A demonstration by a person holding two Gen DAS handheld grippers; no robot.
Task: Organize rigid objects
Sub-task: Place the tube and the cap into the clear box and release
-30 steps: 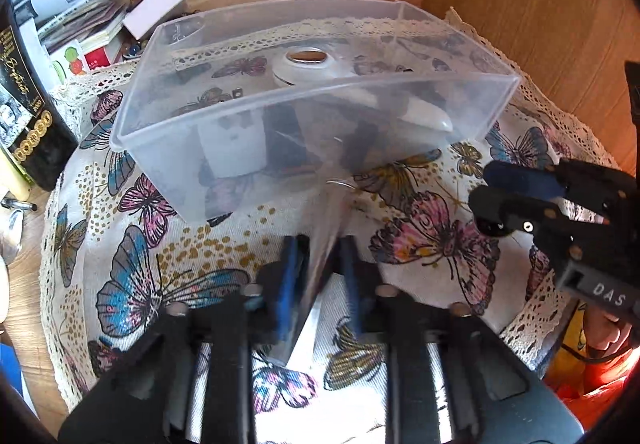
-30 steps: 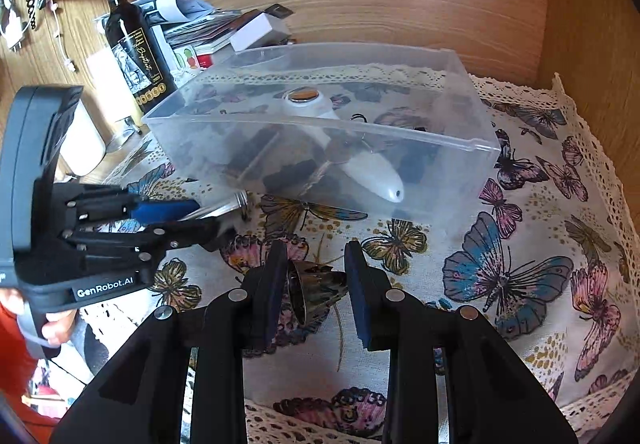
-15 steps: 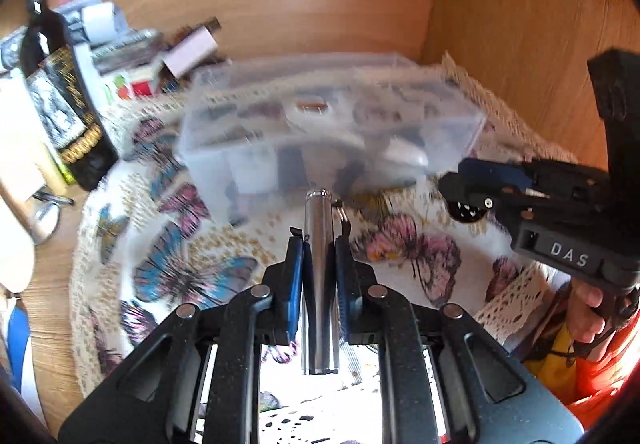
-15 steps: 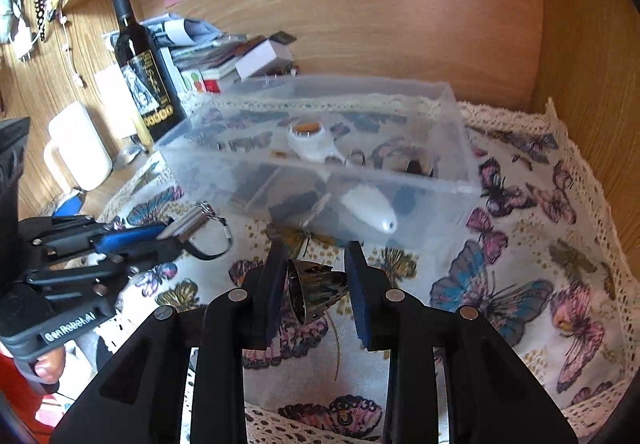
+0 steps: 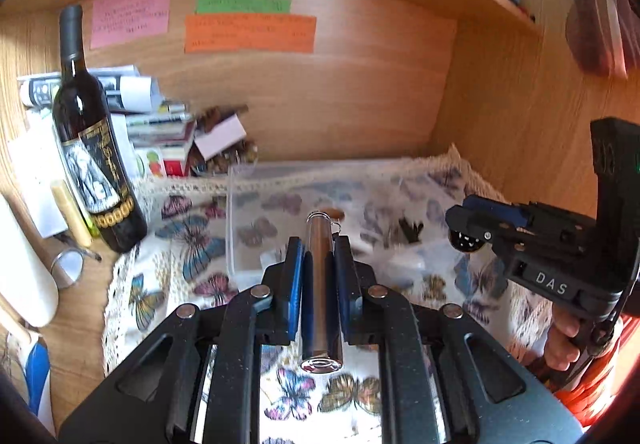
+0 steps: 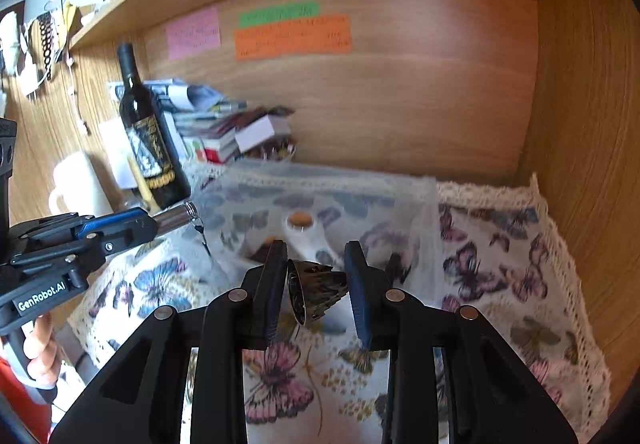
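Steel tube (image 5: 320,292) clamped lengthwise in your left gripper (image 5: 318,284) points straight at the clear bin (image 6: 320,203) ahead; your right gripper (image 6: 318,284), equally near, pinches a small dark bell (image 6: 316,294).

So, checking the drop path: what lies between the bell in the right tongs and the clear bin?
Only bare butterfly cloth between bell and clear bin, seen in the right wrist view.

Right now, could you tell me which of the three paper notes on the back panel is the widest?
The orange note, directly under the shorter green note. The pink note, off to their left, is squarer.
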